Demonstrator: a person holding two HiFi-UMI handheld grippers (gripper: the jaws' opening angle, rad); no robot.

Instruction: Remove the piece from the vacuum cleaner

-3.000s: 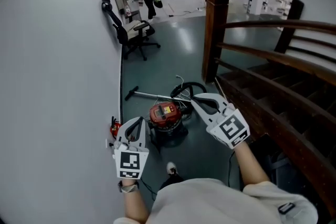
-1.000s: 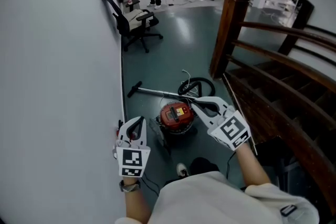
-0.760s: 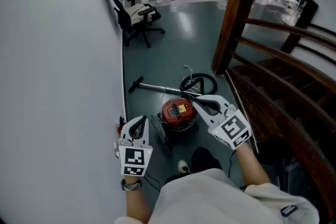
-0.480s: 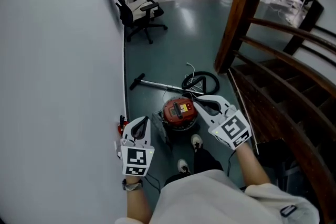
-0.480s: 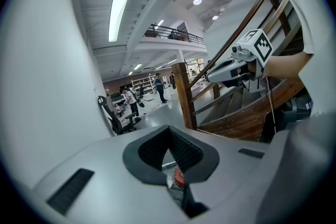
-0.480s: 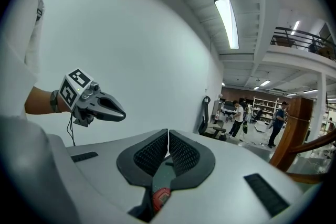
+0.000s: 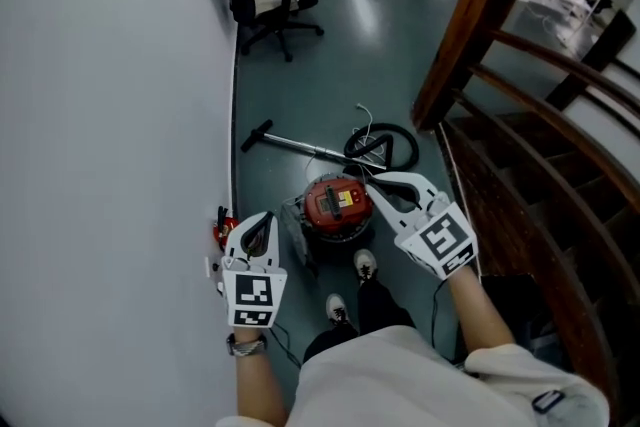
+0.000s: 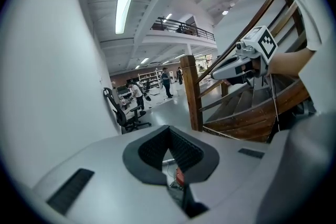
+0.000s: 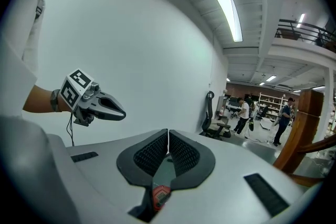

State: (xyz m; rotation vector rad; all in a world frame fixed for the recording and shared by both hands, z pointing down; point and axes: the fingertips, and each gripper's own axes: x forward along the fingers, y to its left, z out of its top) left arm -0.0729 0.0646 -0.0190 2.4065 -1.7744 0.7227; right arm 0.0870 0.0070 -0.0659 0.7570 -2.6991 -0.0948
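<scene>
A red canister vacuum cleaner (image 7: 337,203) stands on the grey-green floor. Its metal wand (image 7: 300,145) lies behind it, and the black hose (image 7: 382,145) is coiled at its right. My left gripper (image 7: 264,217) hangs shut and empty in front of the canister, to its left. The right gripper (image 7: 371,180) is shut too, holds nothing, and hovers over the canister's right edge. In the left gripper view the shut jaws (image 8: 169,129) frame a bit of the red vacuum (image 8: 179,176). The right gripper view shows the same between its jaws (image 9: 168,132): the red canister (image 9: 160,194).
A white wall (image 7: 110,115) runs close along the left, with a small red object (image 7: 221,226) at its foot. A wooden staircase and newel post (image 7: 470,25) close off the right. An office chair (image 7: 270,0) stands further back. My shoes (image 7: 365,264) are just before the vacuum.
I have stepped closer to the vacuum and my shoes have come into view. Both grippers sank toward the canister, still shut; the right one's tip now sits at the canister's right edge.
</scene>
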